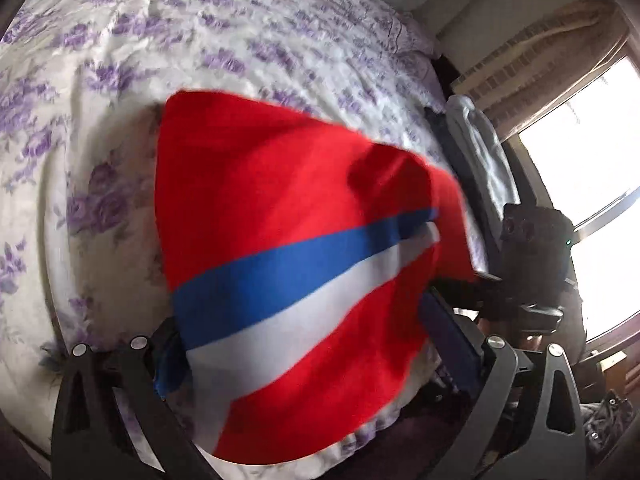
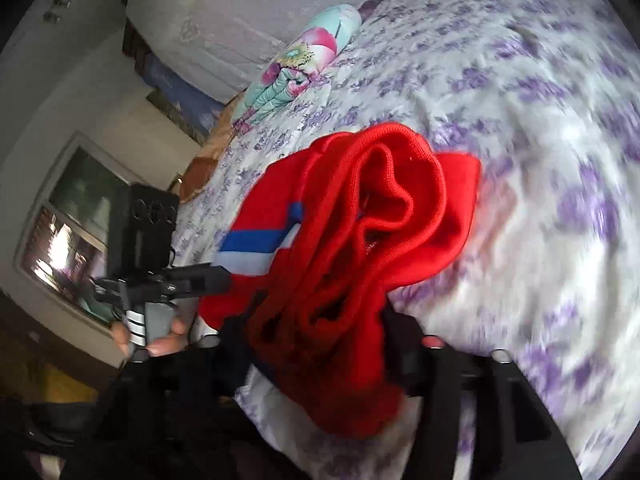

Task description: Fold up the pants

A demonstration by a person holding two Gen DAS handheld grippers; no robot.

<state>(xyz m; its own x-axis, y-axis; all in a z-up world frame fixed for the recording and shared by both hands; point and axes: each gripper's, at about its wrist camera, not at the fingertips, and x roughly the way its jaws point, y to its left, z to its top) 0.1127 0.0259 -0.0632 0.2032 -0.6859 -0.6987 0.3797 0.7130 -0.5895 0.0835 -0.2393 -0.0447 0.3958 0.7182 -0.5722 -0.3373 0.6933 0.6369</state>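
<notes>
The red pants [image 1: 280, 208] with a blue and white side stripe hang over the bed. My left gripper [image 1: 304, 344] is shut on the pants; the cloth drapes over and hides its fingertips. In the right wrist view the bunched red waistband [image 2: 384, 200] rises out of my right gripper [image 2: 320, 332], which is shut on it. The left gripper [image 2: 208, 278] shows there at the left, clamped on the striped edge. The right gripper [image 1: 472, 280] shows in the left wrist view at the cloth's right edge.
A white bedspread with purple flowers [image 1: 200, 40] covers the bed. A rolled flowered quilt [image 2: 296, 64] lies at the bed's far end. A bright window [image 1: 592, 160] and grey clothes [image 1: 476, 140] are beside the bed. A mirror or window [image 2: 68, 232] is on the wall.
</notes>
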